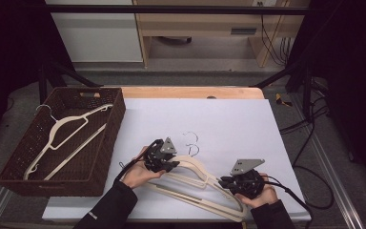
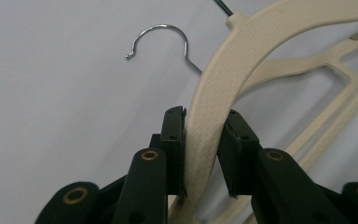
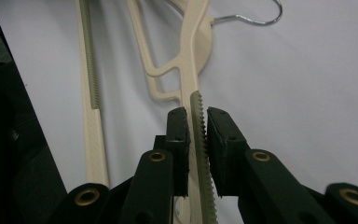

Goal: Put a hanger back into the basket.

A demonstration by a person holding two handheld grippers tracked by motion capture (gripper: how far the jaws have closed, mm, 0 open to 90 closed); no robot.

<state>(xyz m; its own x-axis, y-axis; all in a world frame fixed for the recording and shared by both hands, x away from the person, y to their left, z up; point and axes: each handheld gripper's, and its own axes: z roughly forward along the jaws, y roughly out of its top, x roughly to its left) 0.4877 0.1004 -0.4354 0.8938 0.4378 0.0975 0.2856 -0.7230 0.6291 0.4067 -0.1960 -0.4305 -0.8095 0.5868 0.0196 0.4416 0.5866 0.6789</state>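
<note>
Both grippers clamp one cream hanger [image 1: 198, 171]: left gripper [image 2: 204, 154] on its shoulder, right gripper [image 3: 197, 149] on its ribbed arm; lifting unevenly could snag the second hanger [image 1: 190, 193] beneath; hooks might tangle.

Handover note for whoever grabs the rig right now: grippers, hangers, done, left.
Left gripper: jaws clamped on the curved shoulder of the top cream hanger, near its wire hook.
Right gripper: shut on the same hanger's other arm, pads on its ribbed grip strip.
A second cream hanger lies under it on the white sheet.
Done: one hanger already lies in the brown basket at the left.
Left: likely lift the gripped hanger into the basket, then the second one.
</note>
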